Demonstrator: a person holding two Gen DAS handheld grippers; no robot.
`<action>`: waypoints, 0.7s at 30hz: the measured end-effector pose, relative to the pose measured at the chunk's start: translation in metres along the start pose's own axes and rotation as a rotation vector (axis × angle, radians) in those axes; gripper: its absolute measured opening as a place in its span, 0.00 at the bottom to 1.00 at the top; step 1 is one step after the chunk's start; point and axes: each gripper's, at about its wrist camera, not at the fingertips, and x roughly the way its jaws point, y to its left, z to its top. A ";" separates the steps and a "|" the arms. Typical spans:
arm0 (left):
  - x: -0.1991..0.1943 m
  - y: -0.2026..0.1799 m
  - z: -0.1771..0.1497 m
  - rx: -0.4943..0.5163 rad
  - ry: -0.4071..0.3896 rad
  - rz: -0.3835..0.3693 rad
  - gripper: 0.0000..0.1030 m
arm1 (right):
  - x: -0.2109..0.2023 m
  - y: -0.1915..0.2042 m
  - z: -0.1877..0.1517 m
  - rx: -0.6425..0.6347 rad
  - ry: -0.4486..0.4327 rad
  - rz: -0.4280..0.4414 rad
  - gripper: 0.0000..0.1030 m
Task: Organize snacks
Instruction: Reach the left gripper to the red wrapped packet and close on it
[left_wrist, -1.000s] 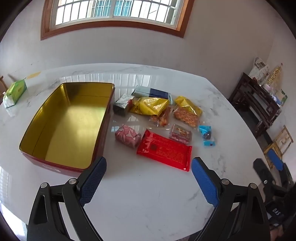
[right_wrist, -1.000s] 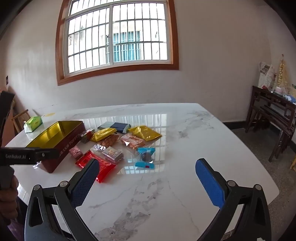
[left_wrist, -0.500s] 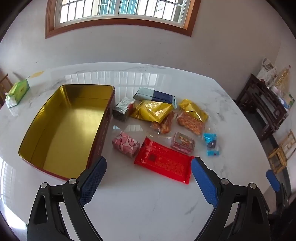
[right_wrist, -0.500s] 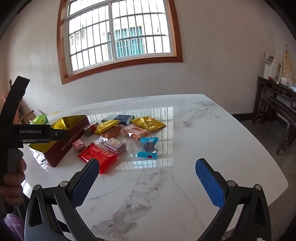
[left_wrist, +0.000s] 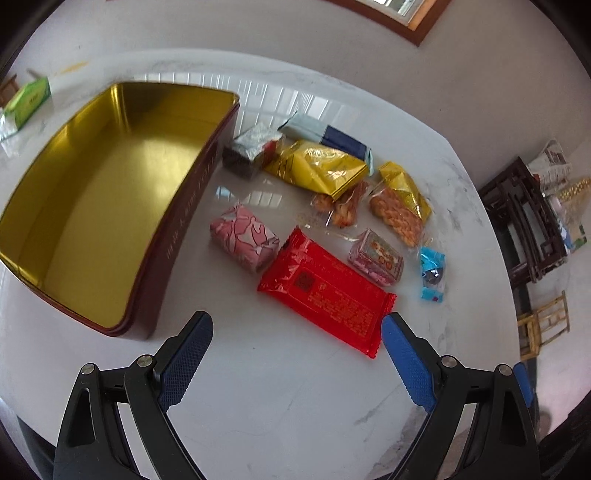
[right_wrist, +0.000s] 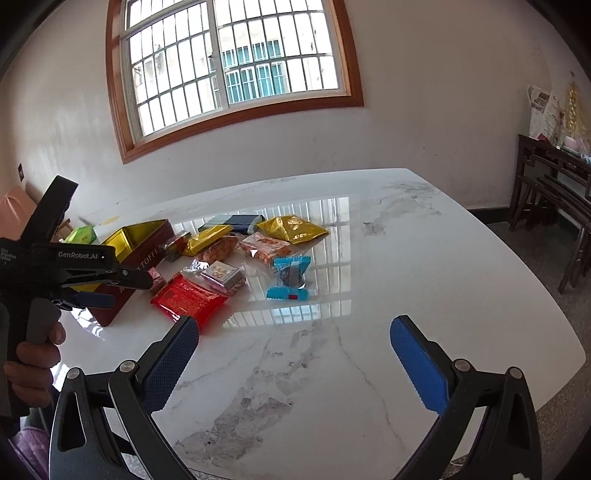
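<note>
Nine snack packets (left_wrist: 325, 301) (assorted), one tin (left_wrist: 122, 103).

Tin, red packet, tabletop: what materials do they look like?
Tin: metal, likely tinplate; mirror-gold inside, maroon painted outside.
Red packet: glossy plastic film, crimped serrated ends.
Tabletop: polished marble or marble-look slab; grey veins, window reflection.

- An open tin (left_wrist: 110, 206) sits on the left part of the table (left_wrist: 295, 398).
- Snack packets lie in a cluster just right of the tin.
- A flat packet (left_wrist: 327, 291) lies nearest the camera, with a small wrapped block (left_wrist: 243, 236) between it and the tin.
- A small candy (left_wrist: 432, 273) lies at the cluster's right edge.
- A tissue pack (left_wrist: 27, 101) lies behind the tin, far left.
</note>
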 end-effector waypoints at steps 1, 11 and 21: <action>0.004 0.000 0.002 -0.017 0.016 -0.006 0.90 | 0.001 0.000 0.000 0.000 -0.001 -0.001 1.00; 0.035 0.001 0.020 -0.266 0.193 -0.034 0.90 | 0.010 -0.013 -0.004 0.032 0.038 0.013 1.00; 0.050 0.006 0.022 -0.484 0.251 0.025 0.89 | 0.014 -0.030 -0.003 0.062 0.039 0.026 1.00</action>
